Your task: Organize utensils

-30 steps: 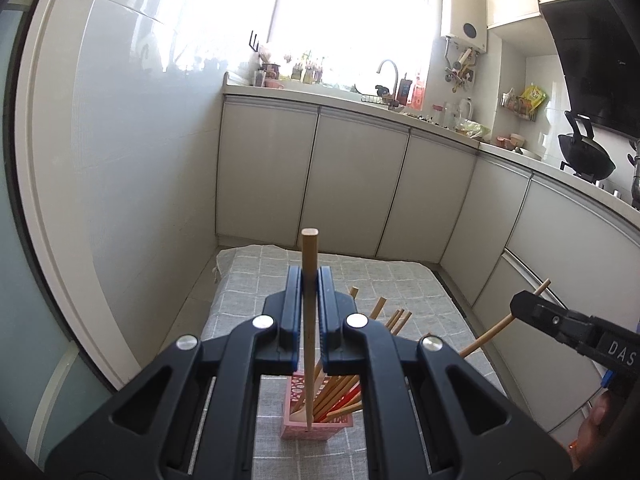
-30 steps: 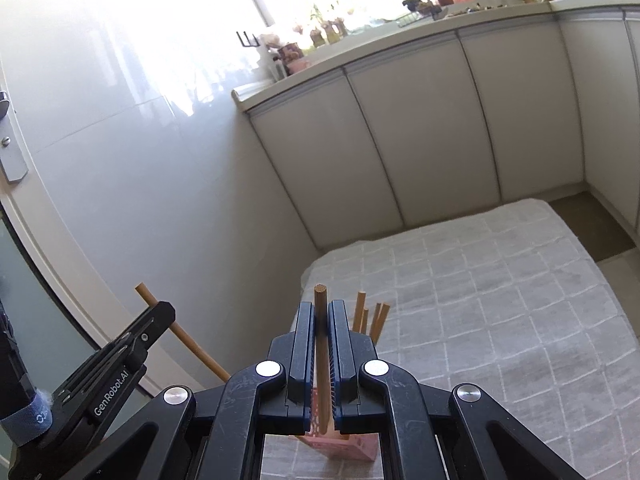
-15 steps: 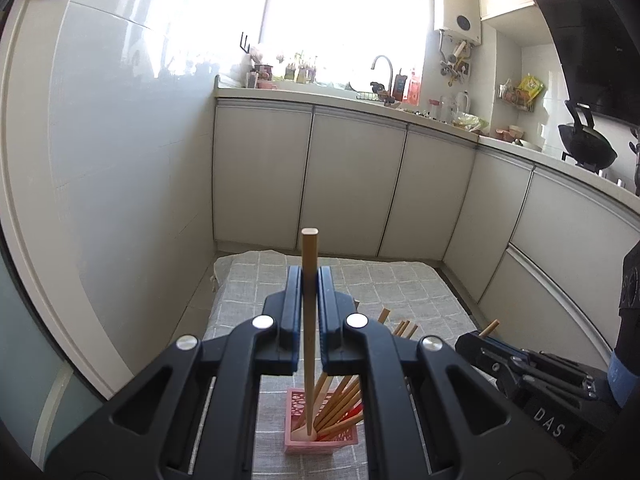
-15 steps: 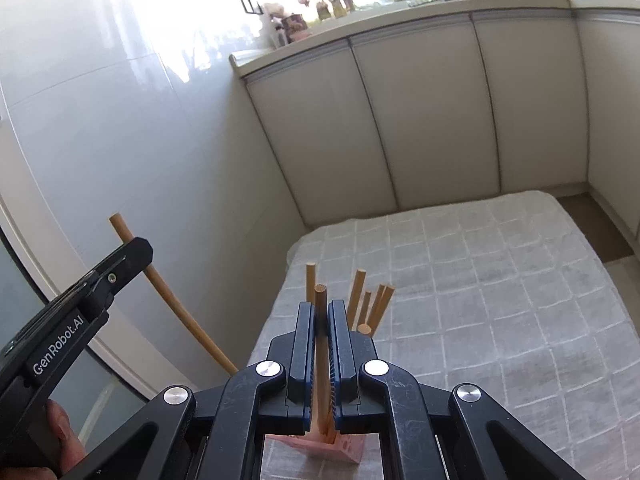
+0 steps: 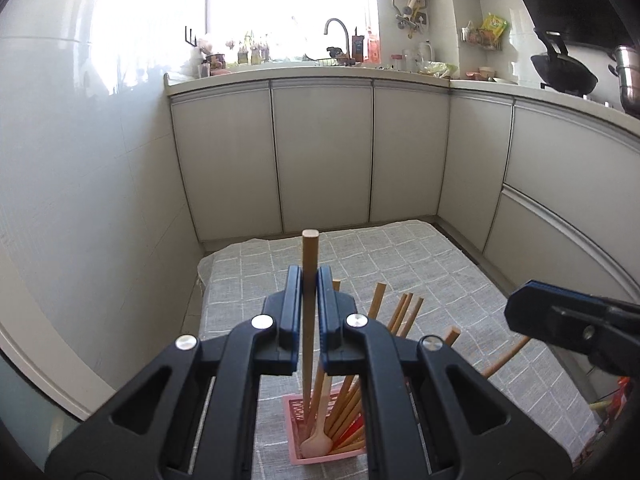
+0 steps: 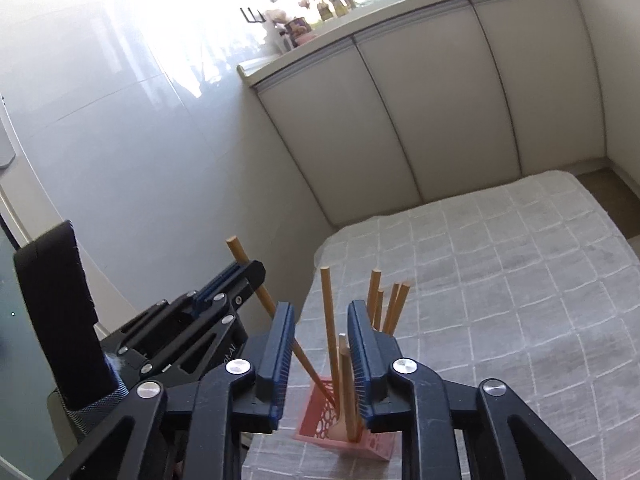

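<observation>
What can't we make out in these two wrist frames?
- Pink holder: the left view shows only part of it; the left gripper covers its sides.
- Holder base in the right view: its near part is behind the right gripper, whose jaws are opening around a chopstick.
- Counter clutter: too small, washed out by window glare.

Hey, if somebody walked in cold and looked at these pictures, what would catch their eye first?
The pink holder low in the middle, bristling with wooden chopsticks on the checked grey cloth. The left gripper pinches one chopstick upright above it, while the right gripper is opening, its pads apart from a chopstick standing in the holder.
</observation>
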Available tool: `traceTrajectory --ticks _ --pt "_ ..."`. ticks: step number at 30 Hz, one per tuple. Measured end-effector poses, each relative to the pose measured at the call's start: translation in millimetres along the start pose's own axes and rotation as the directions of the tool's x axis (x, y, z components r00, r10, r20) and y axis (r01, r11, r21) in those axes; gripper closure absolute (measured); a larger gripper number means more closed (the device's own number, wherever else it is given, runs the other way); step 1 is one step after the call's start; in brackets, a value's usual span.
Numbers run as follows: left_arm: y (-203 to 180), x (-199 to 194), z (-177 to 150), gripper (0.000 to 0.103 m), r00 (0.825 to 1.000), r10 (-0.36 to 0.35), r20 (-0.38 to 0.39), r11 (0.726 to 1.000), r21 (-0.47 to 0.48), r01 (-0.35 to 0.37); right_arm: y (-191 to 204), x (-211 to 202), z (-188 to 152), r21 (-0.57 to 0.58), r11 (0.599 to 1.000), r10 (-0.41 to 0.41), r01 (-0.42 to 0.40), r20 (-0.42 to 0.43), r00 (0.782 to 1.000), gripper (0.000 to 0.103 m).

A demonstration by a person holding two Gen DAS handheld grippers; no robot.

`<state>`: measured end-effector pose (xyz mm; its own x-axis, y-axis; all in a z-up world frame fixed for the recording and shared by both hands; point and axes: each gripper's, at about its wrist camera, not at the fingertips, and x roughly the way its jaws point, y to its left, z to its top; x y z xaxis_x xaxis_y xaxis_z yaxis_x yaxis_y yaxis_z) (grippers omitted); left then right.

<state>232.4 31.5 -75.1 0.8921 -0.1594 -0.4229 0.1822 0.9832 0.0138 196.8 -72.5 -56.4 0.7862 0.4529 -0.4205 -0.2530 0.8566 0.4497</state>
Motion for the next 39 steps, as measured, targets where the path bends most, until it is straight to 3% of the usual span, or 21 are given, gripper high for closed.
traceTrajectory --ticks 3,6,8,16,20,22,25,27,33,37,39 --pt "11.6 -5.5 2.4 0.075 0.999 -0.038 -0.008 0.996 -0.076 0.037 -4.3 -10.8 3.2 0.019 1.000 0.004 -0.004 0.021 1.000 0.064" --pt "16.2 -14.6 2.3 0.071 0.998 -0.056 -0.019 0.992 -0.111 0.054 -11.6 -22.6 7.1 0.050 0.999 0.004 -0.006 0.041 0.999 0.057" --pt "16.0 -22.3 0.1 0.061 0.998 -0.055 -0.031 0.992 -0.117 0.051 -17.4 -30.9 8.9 0.068 0.998 -0.011 0.007 0.046 0.999 0.053" --pt "23.0 -59.9 -18.2 0.025 0.991 -0.012 -0.131 0.985 -0.174 -0.011 -37.5 -67.4 2.4 0.116 0.988 -0.106 0.103 0.024 0.994 0.041" --pt "17.2 -81.7 -30.5 0.009 0.975 0.018 -0.220 0.979 -0.196 -0.062 -39.4 -93.6 -9.9 0.101 0.978 -0.185 0.184 -0.005 0.983 0.026" --pt "11.6 -94.0 -35.3 0.004 0.966 0.051 -0.253 0.977 -0.190 -0.101 -37.4 -108.9 -16.7 0.083 0.963 -0.256 0.258 -0.030 0.966 0.018" --pt "-1.5 -122.7 -40.9 0.002 0.957 0.076 -0.281 0.975 -0.178 -0.130 -31.0 -133.9 -26.3 0.040 0.939 -0.341 0.343 -0.051 0.939 0.006" --pt "-16.6 -152.1 -41.9 0.001 0.963 0.098 -0.253 0.979 -0.149 -0.138 -24.0 -152.6 -32.2 0.016 0.925 -0.379 0.380 -0.048 0.924 0.002" --pt "-46.3 -219.3 -47.9 0.001 0.974 0.121 -0.193 0.983 -0.115 -0.145 2.2 -205.2 -47.8 -0.073 0.850 -0.524 0.522 -0.014 0.852 0.001" --pt "-54.1 -230.1 -57.2 0.001 0.975 0.122 -0.183 0.983 -0.114 -0.144 8.6 -230.6 -55.2 -0.054 0.864 -0.500 0.501 0.033 0.865 0.001" --pt "-56.5 -231.3 -61.5 0.001 0.975 0.129 -0.179 0.982 -0.111 -0.150 10.2 -235.7 -57.9 -0.063 0.857 -0.510 0.512 0.042 0.859 0.001"
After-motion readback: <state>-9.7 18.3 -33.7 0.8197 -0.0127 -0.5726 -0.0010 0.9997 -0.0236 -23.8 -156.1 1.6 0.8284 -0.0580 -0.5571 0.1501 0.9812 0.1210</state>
